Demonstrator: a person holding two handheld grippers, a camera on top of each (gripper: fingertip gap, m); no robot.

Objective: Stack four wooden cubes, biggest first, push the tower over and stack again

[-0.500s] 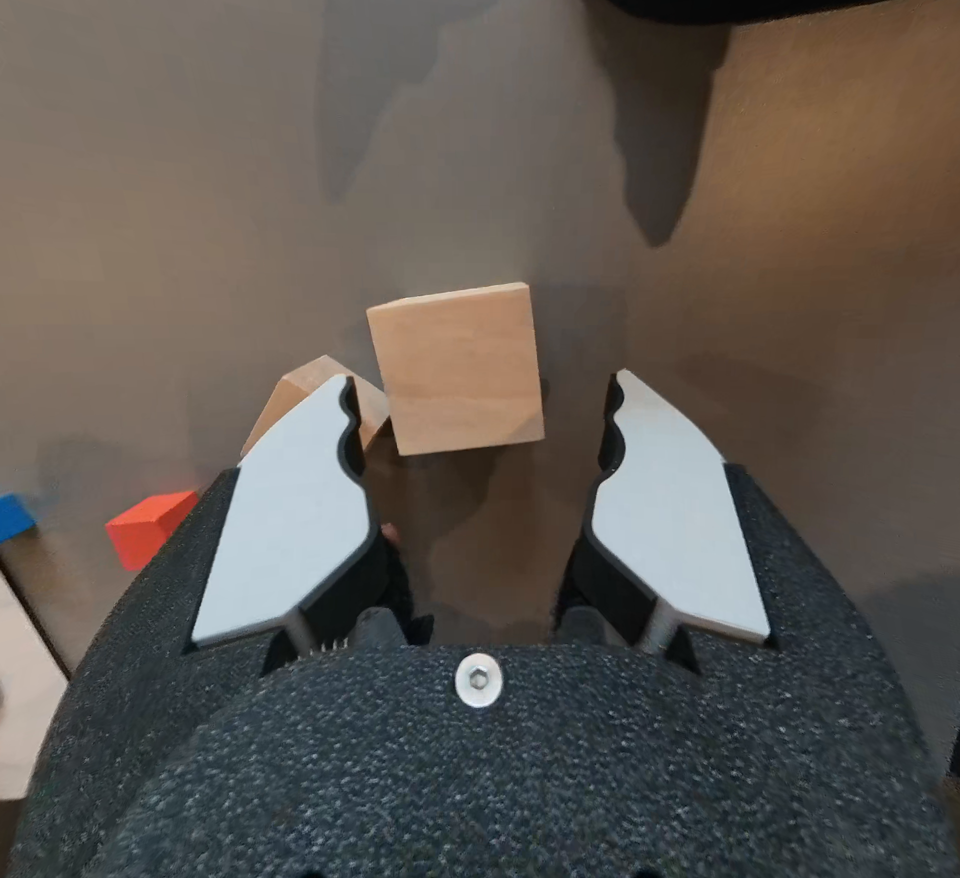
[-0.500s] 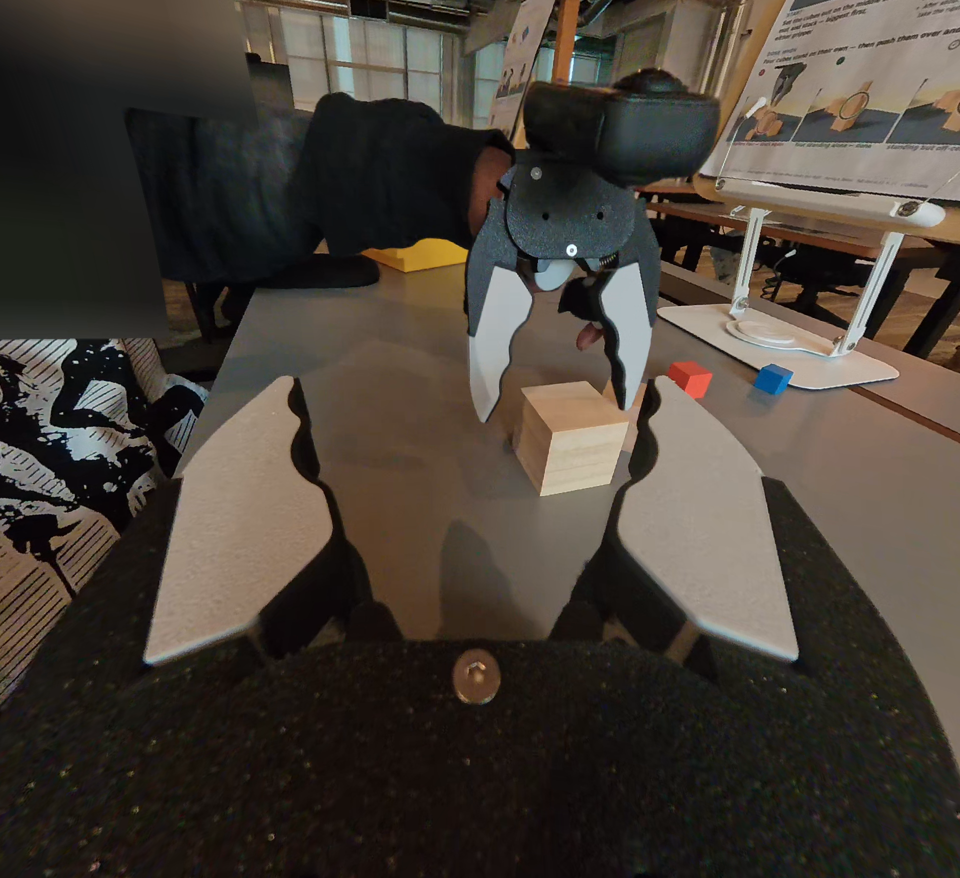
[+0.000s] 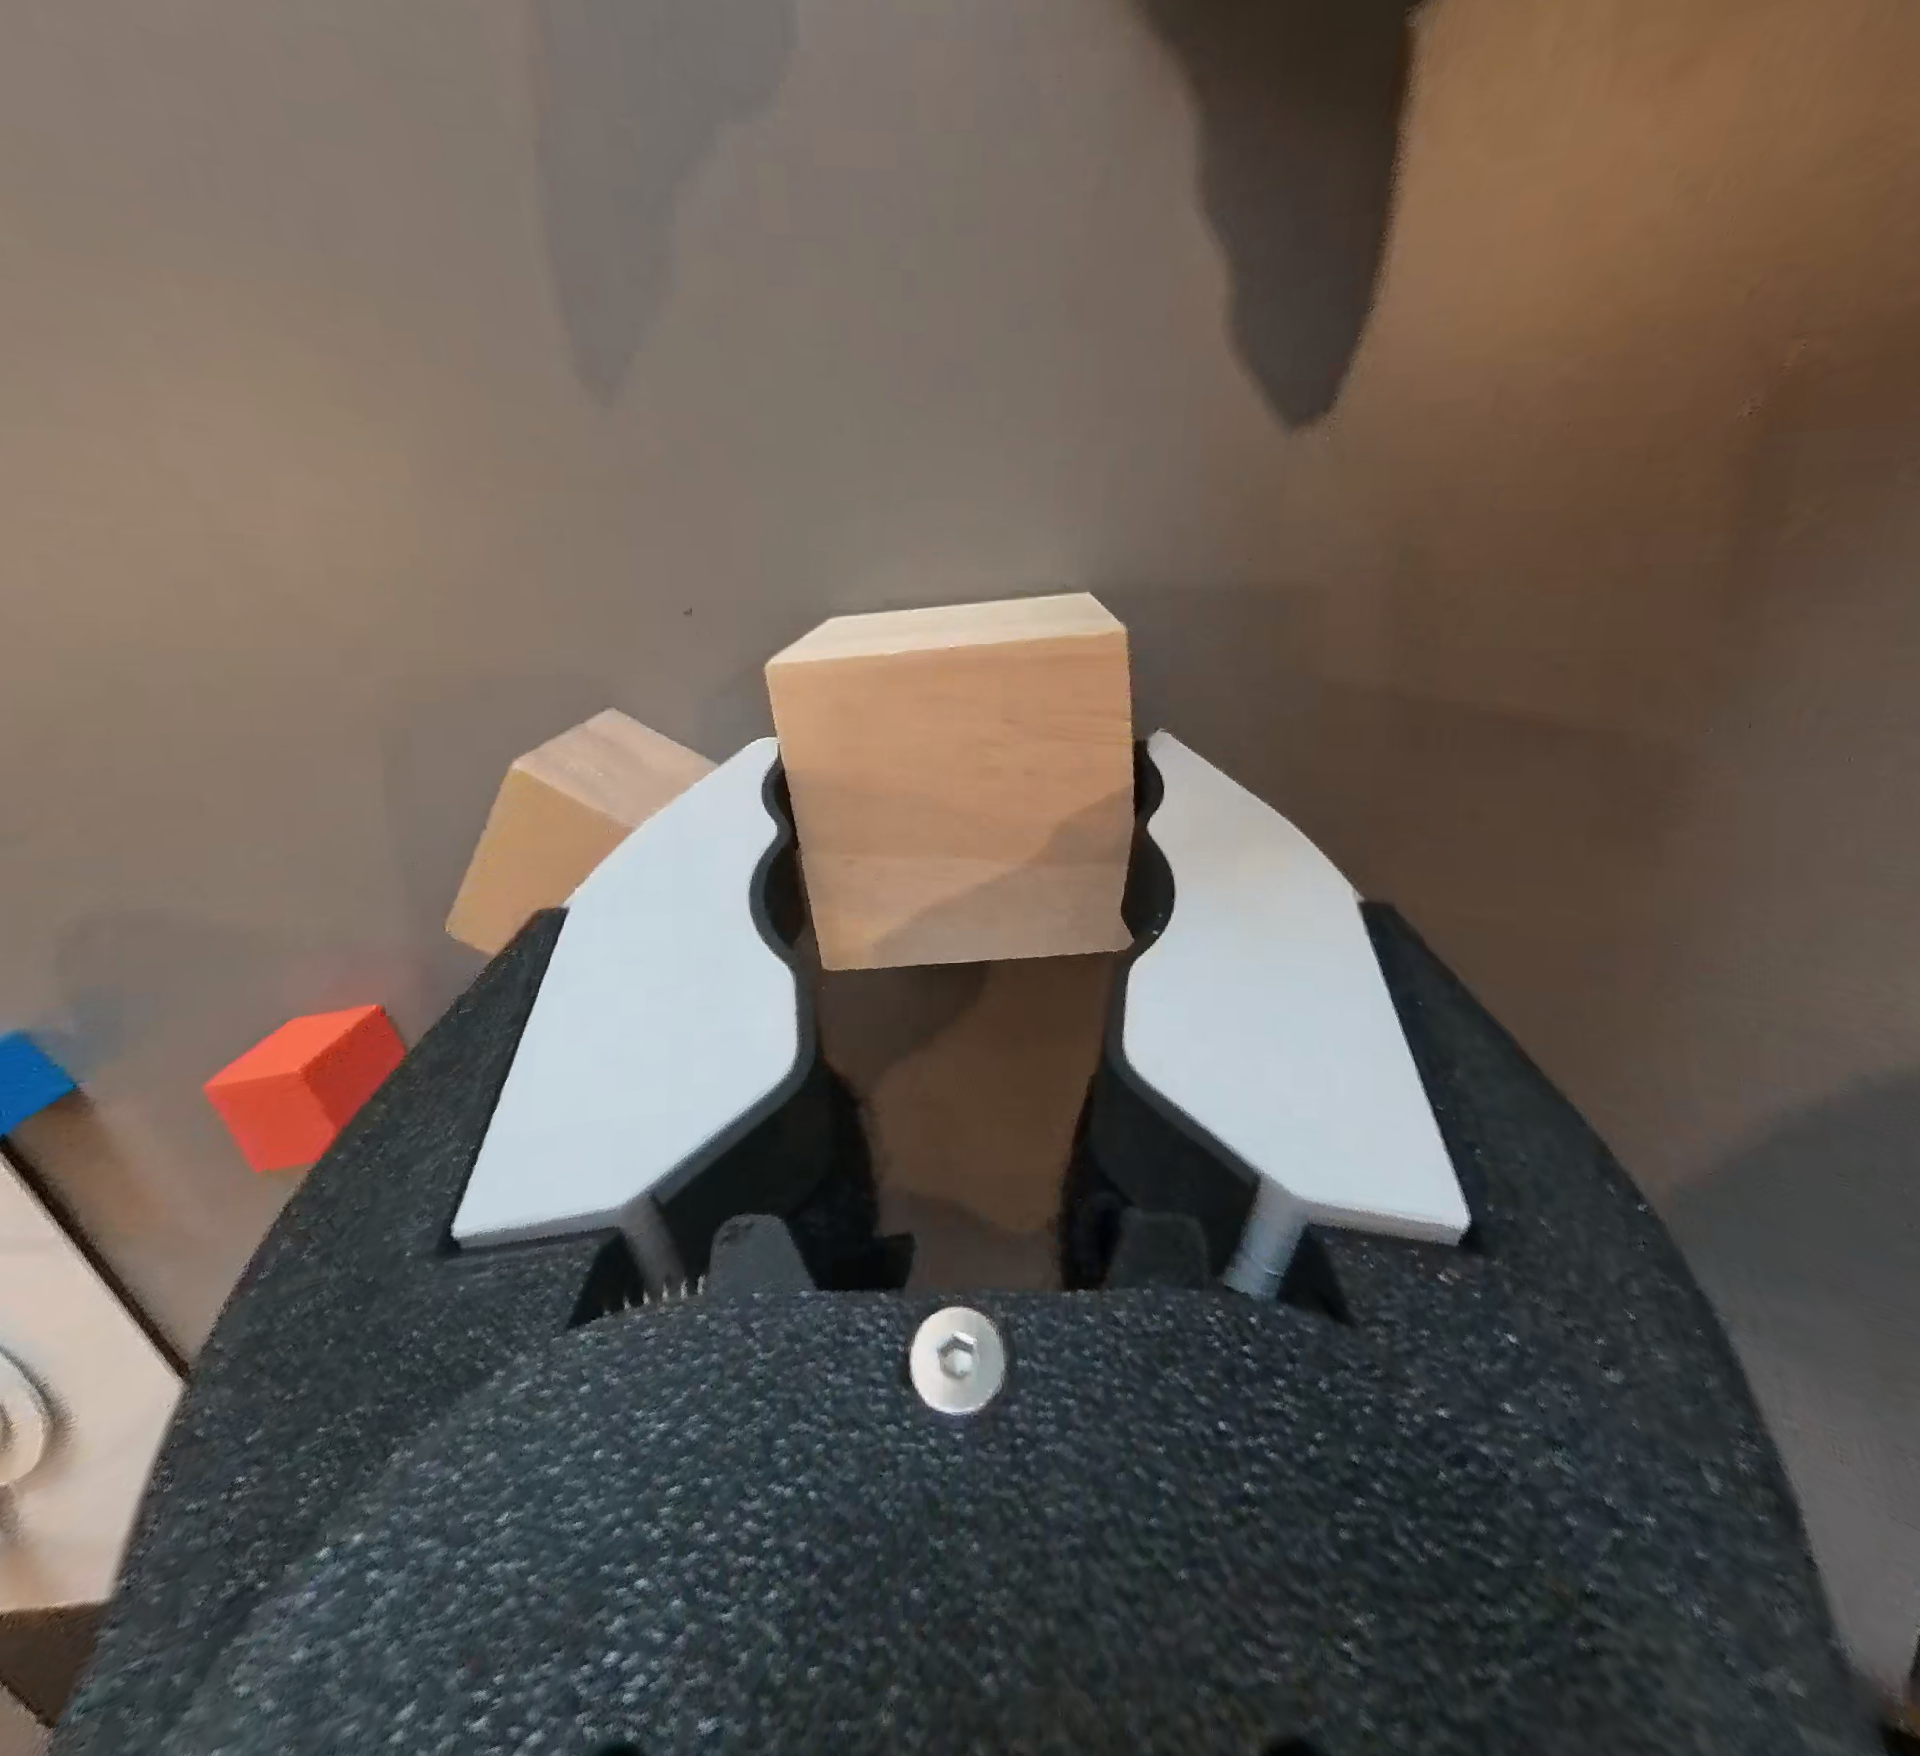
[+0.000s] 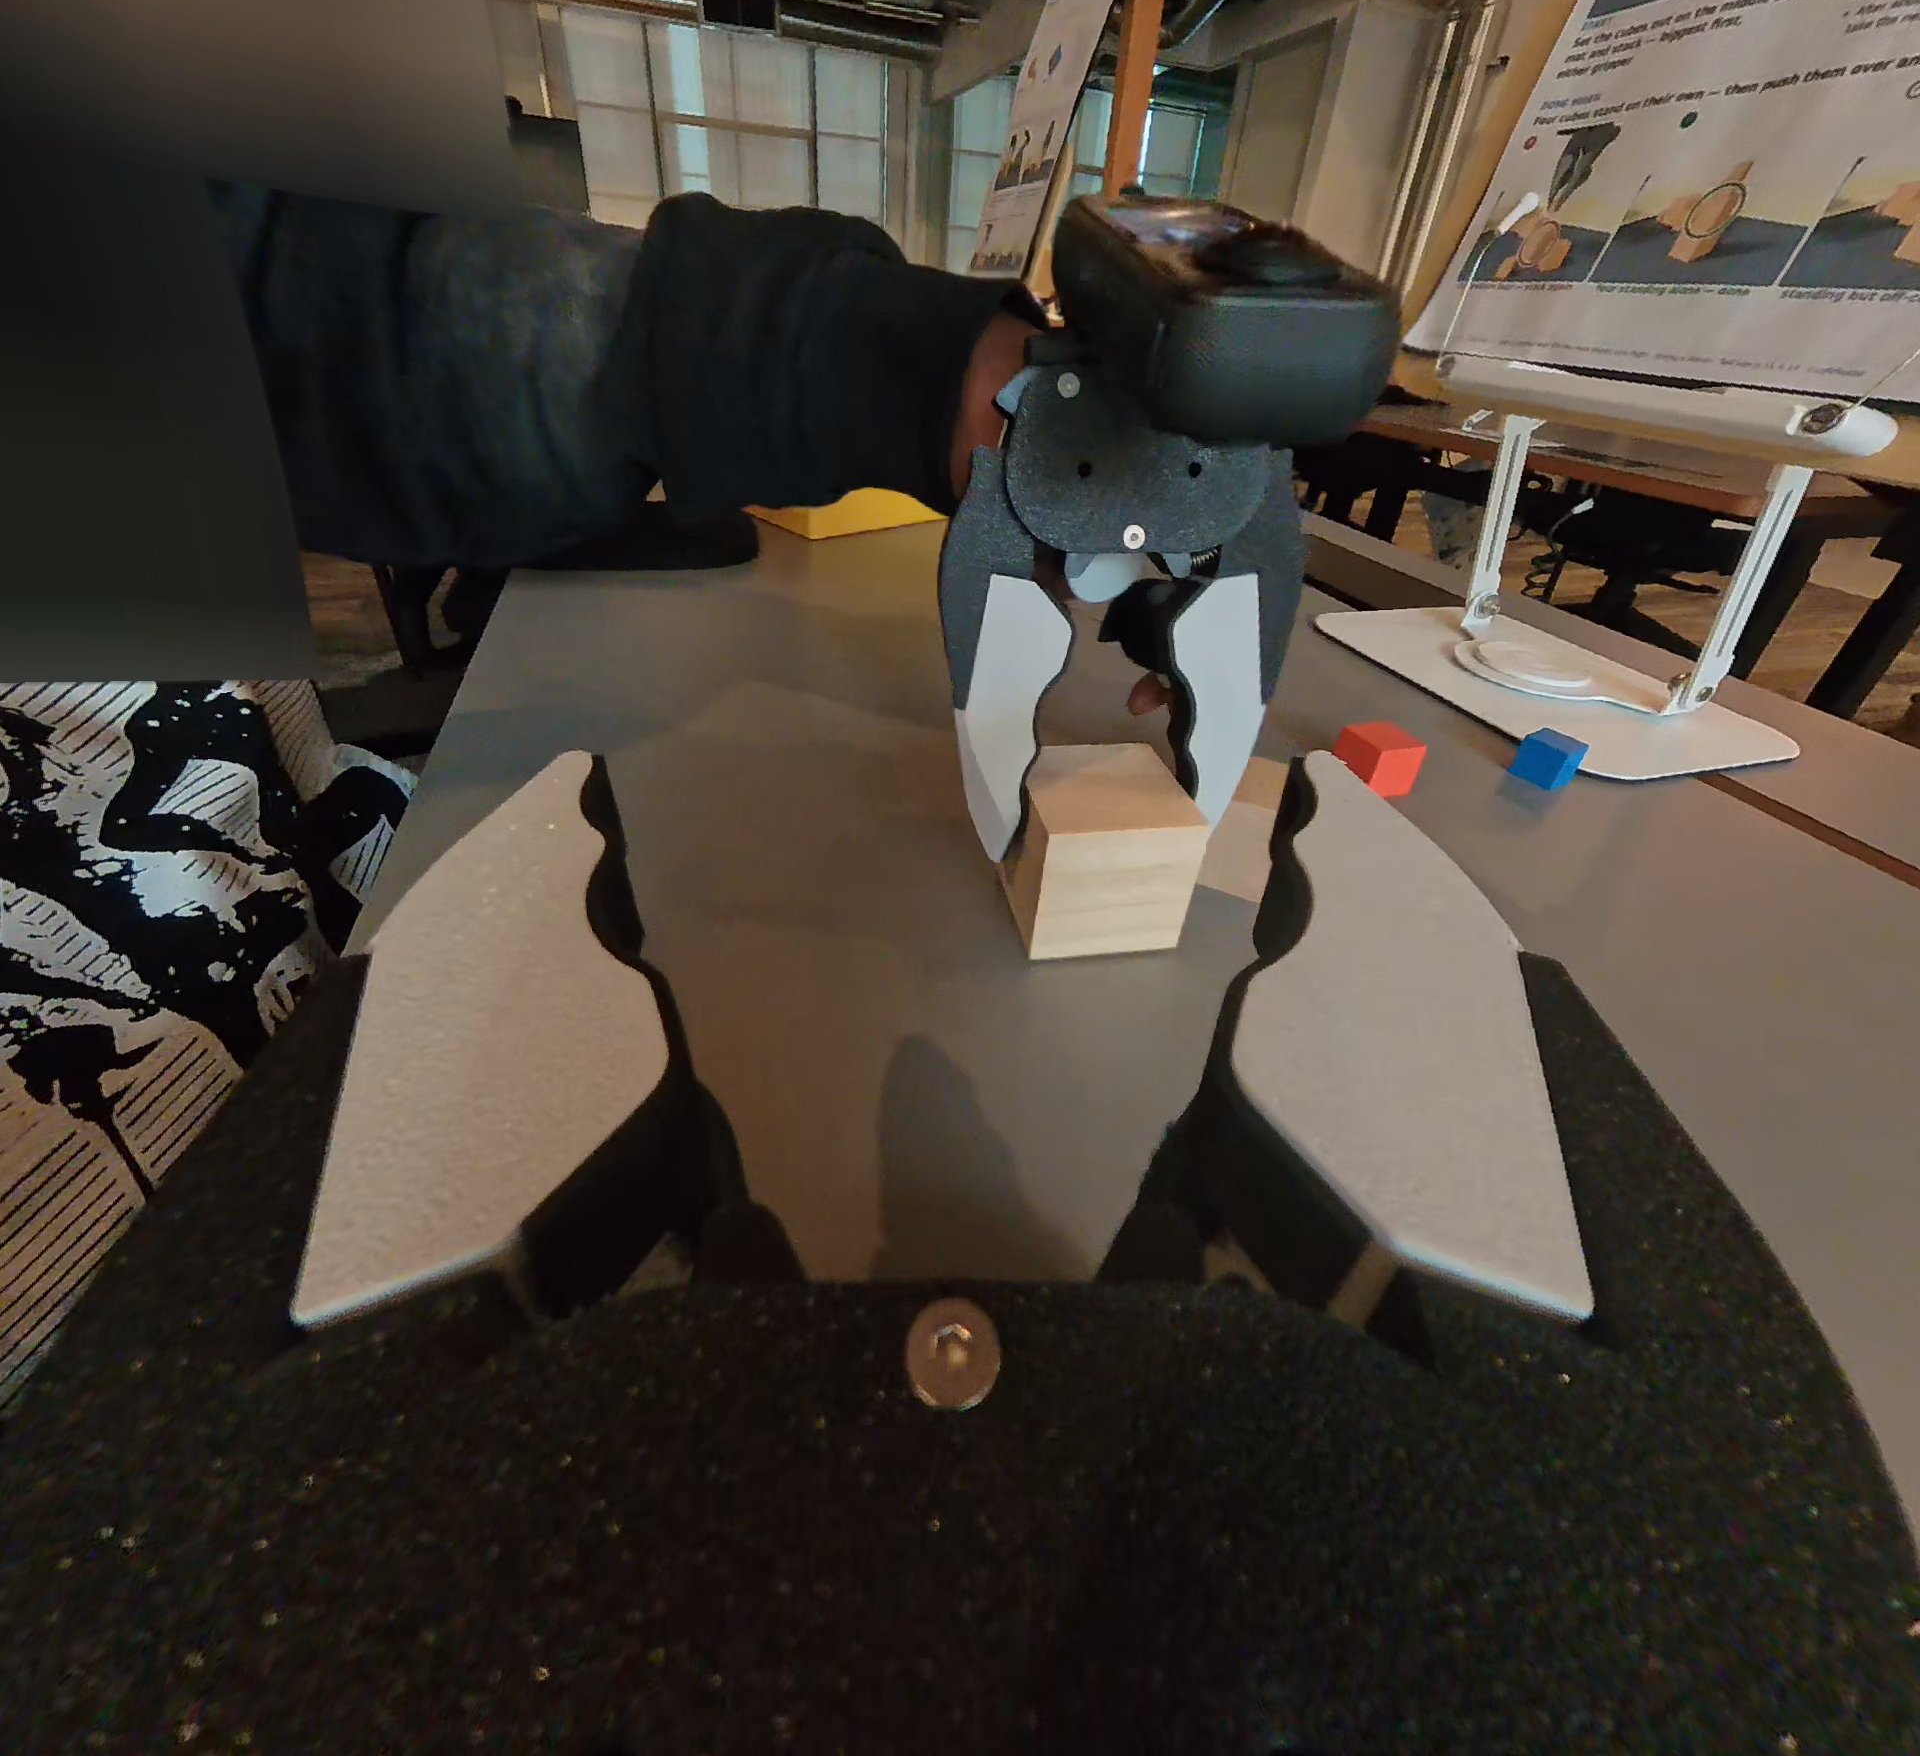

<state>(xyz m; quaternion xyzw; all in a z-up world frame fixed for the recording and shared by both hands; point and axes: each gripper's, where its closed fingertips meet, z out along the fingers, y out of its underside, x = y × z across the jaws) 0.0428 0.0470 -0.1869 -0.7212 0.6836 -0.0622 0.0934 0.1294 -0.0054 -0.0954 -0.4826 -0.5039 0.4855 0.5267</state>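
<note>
- Grey tabletop (image 4: 790, 771) carries the work; behind it stand tall windows, exposed ceiling ducts and a printed instruction sheet on a white stand (image 4: 1558, 698) at the right.
- Large wooden cube (image 3: 951, 792): pale, unpainted wood with sharp edges and faint horizontal grain bands on its sides. It rests flat on the tabletop, near the middle, and shows again in the right wrist view (image 4: 1112, 859).
- Left gripper (image 3: 961, 849): it points down over the large wooden cube, one white finger on each side face, both fingers touching the wood. The right wrist view confirms this grip (image 4: 1101, 797), with the fingertips reaching partway down the cube's sides and the cube's base on the table.
- Second wooden cube (image 3: 571, 833): same pale wood, smaller, turned at an angle to the first. It lies just beside the large one on the left of the left wrist view, partly hidden by the left finger. In the right wrist view only a sliver of it (image 4: 1242, 833) shows behind the large cube.
- Right gripper (image 4: 945, 885): fingers spread wide, nothing between them. It sits low, near the table edge, facing the large wooden cube and well apart from it.
- Red cube (image 4: 1380, 756) and blue cube (image 4: 1546, 757): small painted blocks, side by side but apart, near the base of the white stand.
- Sleeve (image 4: 727, 366): a person's dark sleeve runs in from the left to the left gripper.
</note>
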